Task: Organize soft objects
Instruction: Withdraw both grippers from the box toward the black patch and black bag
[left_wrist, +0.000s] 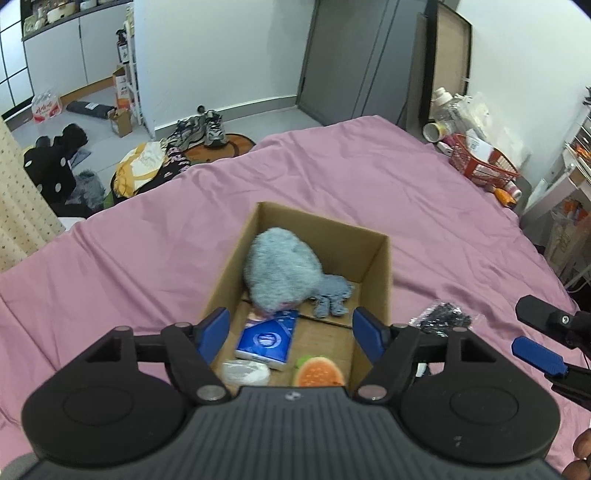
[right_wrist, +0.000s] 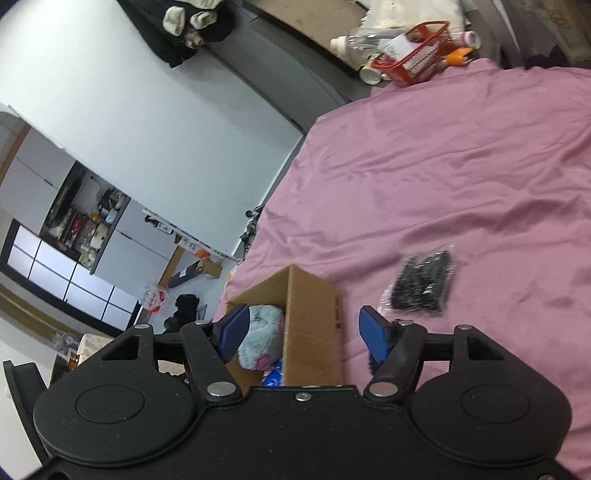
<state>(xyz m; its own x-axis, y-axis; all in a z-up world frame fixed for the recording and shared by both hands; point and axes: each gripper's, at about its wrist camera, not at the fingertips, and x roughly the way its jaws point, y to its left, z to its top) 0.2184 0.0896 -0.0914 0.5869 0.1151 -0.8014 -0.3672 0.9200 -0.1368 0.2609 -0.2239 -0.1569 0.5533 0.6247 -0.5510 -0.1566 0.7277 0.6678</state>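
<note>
1. An open brown cardboard box (left_wrist: 373, 258) sits on the bed, which is covered with a wrinkled pink sheet (left_wrist: 332, 177). The box lies toward the near side of the bed, with its flaps folded down inside.
2. Inside the box, a fluffy grey-blue plush toy (left_wrist: 282, 271) fills the far end, touching the far wall and the left wall. A small knitted grey-blue piece (left_wrist: 332, 295) lies just beside it on the box floor.
3. Nearer in the box lies a blue rectangular tissue pack (left_wrist: 267, 338). A white rounded soft item (left_wrist: 245, 373) sits at its near left corner, and an orange and green soft toy with a dotted face (left_wrist: 319, 373) lies to its right.
4. A clear plastic bag holding black pieces (right_wrist: 423, 282) lies flat on the pink sheet outside the box, well off its right wall.
5. The left tool (left_wrist: 291, 332) hovers over the near end of the box, its blue-padded fingers (left_wrist: 214, 332) spread wide with nothing between them.
6. The right tool (right_wrist: 306, 334) hangs by the right wall of the box, fingers wide apart and gripping nothing; the box wall stands between the two blue pads. In the left wrist view it shows at the right edge of the bed.
7. A red wire basket (right_wrist: 417, 59) with bottles and packets stands at the far corner of the bed.
8. Shoes (left_wrist: 207, 127) and piled clothes (left_wrist: 147, 166) lie on the floor past the bed's far left edge.
</note>
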